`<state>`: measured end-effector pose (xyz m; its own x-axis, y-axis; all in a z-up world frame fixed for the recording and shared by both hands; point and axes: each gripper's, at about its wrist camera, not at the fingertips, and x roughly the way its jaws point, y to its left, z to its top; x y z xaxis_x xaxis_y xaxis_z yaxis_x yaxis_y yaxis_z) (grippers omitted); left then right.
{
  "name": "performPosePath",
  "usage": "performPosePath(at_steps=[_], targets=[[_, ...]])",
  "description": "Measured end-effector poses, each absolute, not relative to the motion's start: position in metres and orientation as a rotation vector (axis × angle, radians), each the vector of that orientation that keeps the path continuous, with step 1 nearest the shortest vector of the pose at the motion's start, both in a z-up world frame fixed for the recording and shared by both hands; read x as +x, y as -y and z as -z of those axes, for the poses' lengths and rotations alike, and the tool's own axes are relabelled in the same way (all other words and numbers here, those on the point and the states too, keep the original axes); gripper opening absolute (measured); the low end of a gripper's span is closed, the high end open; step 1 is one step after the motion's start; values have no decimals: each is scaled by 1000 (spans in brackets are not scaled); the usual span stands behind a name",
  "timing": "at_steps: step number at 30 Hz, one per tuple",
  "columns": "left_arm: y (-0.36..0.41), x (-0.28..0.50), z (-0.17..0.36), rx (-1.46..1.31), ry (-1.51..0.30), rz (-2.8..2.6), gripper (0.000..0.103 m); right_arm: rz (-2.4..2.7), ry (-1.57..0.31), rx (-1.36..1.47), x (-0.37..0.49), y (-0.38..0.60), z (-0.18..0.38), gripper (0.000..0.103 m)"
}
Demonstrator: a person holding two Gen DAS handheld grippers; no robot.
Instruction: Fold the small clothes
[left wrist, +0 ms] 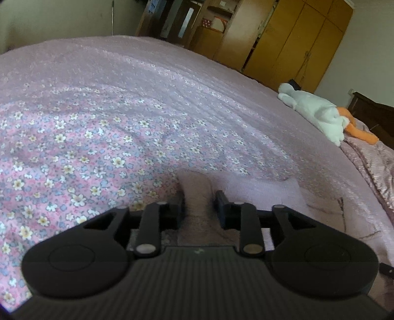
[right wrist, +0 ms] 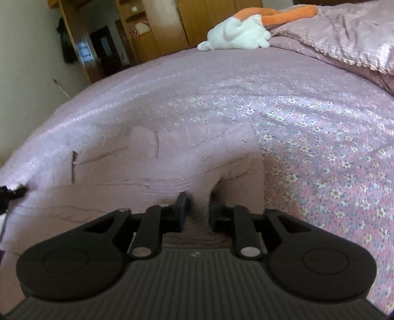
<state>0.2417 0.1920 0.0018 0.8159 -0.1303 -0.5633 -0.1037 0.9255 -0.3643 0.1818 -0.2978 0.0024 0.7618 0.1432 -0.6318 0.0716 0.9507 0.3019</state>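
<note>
Tongs point(left wrist: 199, 201) point(right wrist: 199, 206) pinching pink garment point(right wrist: 172, 157)

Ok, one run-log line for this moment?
stage: fold under way | left gripper: shut on pink garment | right gripper: shut on pink garment | surface: floral bedspread | nearby: plush toy

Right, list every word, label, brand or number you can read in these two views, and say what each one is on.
No text can be read in either view.
Left gripper: a small pale mark on its ribbed body, a symbol, not letters.
Right gripper: the same small mark, not readable as text.
Blue item on the shelf: too blurred to read.
Box on the shelf: no legible print.
</note>
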Motion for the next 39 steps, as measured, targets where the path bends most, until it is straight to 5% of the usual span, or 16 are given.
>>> performPosePath(at_steps=[4, 6, 17, 39], targets=[[-188, 230, -17, -338, -672, -11, 56, -34, -697, 400, 166, 302, -15, 59], [-185, 219, -27, -281, -666, -35, 58, -26, -696, 392, 153, 302, -22, 62], [-176, 111, -68, -222, -700, -47, 58, -15, -714, 308, 53, 322, -59, 71], [-168, -39, -33, -300, -914, 33, 58, -19, -778, 265, -84, 341, -35, 74]])
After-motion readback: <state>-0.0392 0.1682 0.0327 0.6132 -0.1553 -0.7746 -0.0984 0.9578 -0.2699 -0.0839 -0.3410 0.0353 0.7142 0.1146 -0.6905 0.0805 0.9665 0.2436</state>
